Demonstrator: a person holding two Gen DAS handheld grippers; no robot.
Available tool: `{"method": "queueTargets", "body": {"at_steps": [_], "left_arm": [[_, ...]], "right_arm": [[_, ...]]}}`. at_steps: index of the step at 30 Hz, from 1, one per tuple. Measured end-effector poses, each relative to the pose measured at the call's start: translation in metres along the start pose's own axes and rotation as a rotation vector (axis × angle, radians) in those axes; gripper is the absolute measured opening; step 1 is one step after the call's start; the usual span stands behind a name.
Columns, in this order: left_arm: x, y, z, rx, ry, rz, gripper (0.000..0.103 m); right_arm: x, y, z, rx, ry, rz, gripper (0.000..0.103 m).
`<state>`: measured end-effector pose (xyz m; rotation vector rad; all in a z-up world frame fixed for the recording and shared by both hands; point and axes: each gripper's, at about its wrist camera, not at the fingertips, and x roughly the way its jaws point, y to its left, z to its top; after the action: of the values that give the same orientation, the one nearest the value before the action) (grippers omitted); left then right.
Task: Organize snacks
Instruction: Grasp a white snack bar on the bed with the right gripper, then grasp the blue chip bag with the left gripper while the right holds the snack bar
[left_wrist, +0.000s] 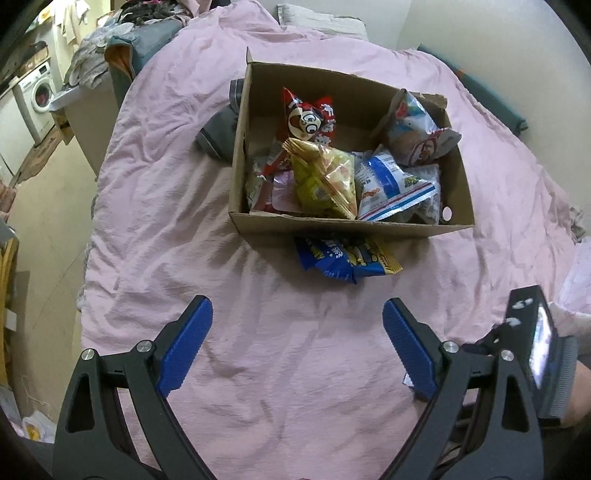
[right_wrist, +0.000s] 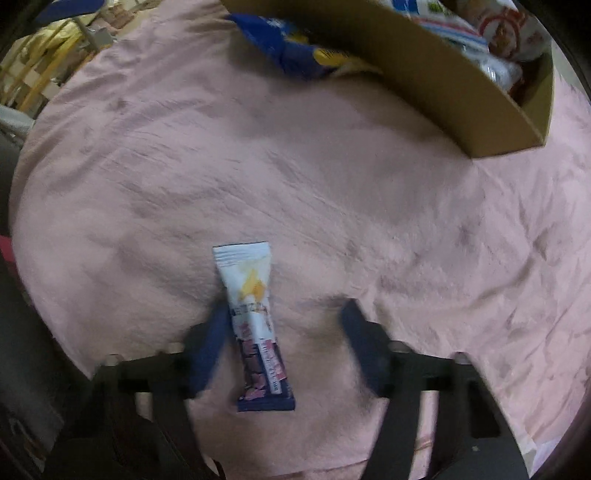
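Observation:
A cardboard box (left_wrist: 332, 226) sits on the pink bedsheet (left_wrist: 184, 184) and holds several snack bags, among them a red one (left_wrist: 308, 118) and a yellow one (left_wrist: 325, 181). A blue and yellow snack bag (left_wrist: 347, 258) lies on the sheet against the box's near wall. My left gripper (left_wrist: 297, 301) hangs open over bare sheet in front of that bag. In the right wrist view a slim white and purple snack bar (right_wrist: 255, 317) lies on the sheet between the blurred fingers of my right gripper (right_wrist: 285, 308). The left finger is at the bar's edge and the right finger stands apart from it.
The box (right_wrist: 443, 74) and blue bag (right_wrist: 291, 48) lie beyond the bar. A grey cloth (left_wrist: 218, 129) lies left of the box, and a pillow (left_wrist: 317, 16) at the bed's head. A washing machine (left_wrist: 38, 90) and clutter stand off the bed's left side. A person's hand (left_wrist: 580, 387) shows at the lower right.

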<state>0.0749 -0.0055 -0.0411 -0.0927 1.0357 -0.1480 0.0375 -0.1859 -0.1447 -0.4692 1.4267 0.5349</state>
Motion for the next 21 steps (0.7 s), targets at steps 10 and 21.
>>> {"method": "queueTargets", "body": {"at_steps": [10,21], "left_arm": [[0.008,0.009,0.004,-0.043,0.010,0.021,0.092],[0.049,-0.013,-0.002,0.028,0.105,0.021,0.092]], "right_arm": [[-0.040,-0.032,0.010,0.178,-0.170,0.106,0.019],[-0.105,-0.085,0.005,0.453,-0.436,0.229,0.019]]}}
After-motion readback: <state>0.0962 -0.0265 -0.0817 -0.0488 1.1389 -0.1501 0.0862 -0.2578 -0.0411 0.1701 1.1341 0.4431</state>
